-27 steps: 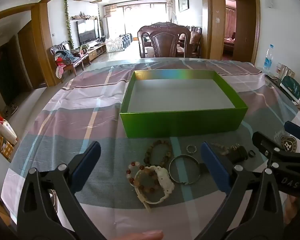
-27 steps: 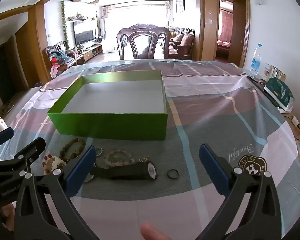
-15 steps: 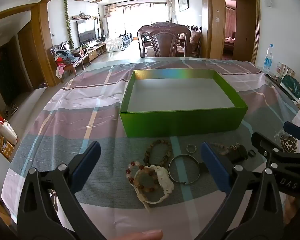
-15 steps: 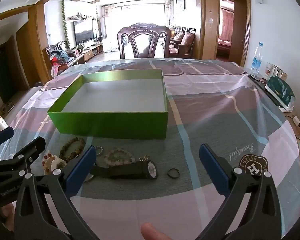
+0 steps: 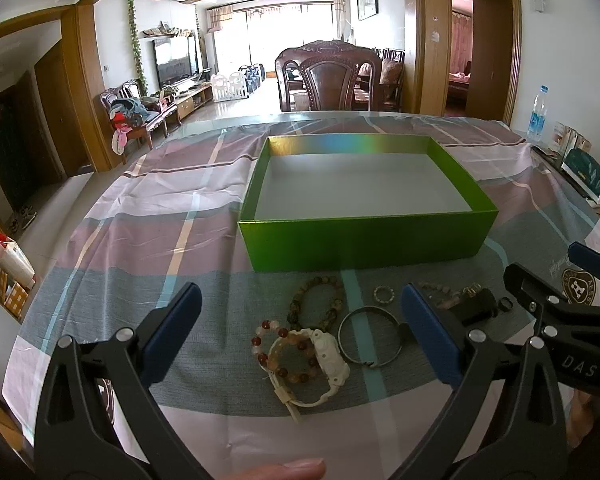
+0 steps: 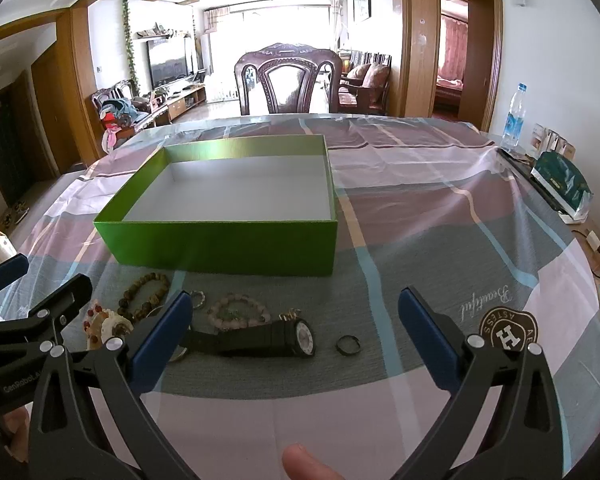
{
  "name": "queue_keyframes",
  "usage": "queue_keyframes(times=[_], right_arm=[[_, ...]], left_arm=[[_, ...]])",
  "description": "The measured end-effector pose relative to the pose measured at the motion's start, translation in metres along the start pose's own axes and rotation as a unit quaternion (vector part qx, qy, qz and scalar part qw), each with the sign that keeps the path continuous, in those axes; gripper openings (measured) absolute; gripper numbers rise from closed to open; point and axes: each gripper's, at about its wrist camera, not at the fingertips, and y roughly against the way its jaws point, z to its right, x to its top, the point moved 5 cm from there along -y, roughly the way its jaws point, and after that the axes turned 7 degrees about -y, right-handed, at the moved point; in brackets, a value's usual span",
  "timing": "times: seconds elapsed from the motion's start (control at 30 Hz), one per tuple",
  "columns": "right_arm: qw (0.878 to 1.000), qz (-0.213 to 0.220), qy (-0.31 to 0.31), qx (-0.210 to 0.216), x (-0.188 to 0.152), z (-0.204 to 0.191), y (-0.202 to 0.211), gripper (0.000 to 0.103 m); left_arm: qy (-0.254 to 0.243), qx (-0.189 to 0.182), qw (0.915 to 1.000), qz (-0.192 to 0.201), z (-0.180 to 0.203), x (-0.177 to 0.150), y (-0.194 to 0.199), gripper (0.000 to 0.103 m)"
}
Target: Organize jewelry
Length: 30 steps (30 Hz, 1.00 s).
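From the left wrist camera, we see our left gripper (image 5: 300,320) with its blue-padded jaws spread wide and holding nothing, low over a table covered by a plaid cloth in mauve, grey and white (image 5: 148,216). Straight ahead beyond the jaws stands an open, shallow green cardboard box with a white floor (image 5: 364,246). Between the jaws lie a bracelet of red and white beads (image 5: 284,350) overlapped by a white plastic wristwatch (image 5: 330,360), a bracelet of brown wooden beads (image 5: 318,304) just past them, and a thin metal bangle (image 5: 370,336) toward the right jaw. A small beaded ring (image 5: 382,294) sits ahead of the bangle.

From the right wrist camera, our right gripper (image 6: 296,334) is likewise released, jaws wide apart. Between them lie a black wristwatch with a white dial (image 6: 260,338) and, nearer the right jaw, a small dark ring (image 6: 348,345). A bracelet of pale pink beads (image 6: 238,312) touches the watch strap. The box rises ahead, toward the left jaw.
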Motion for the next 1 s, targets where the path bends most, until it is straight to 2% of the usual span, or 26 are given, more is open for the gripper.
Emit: queue_keyframes(times=[1.0], right_arm=[[1.0, 0.001, 0.003, 0.006, -0.0052, -0.004, -0.0027, 0.1]], left_arm=[[0.0, 0.0, 1.0, -0.003, -0.0009, -0.0039, -0.0048, 0.099]])
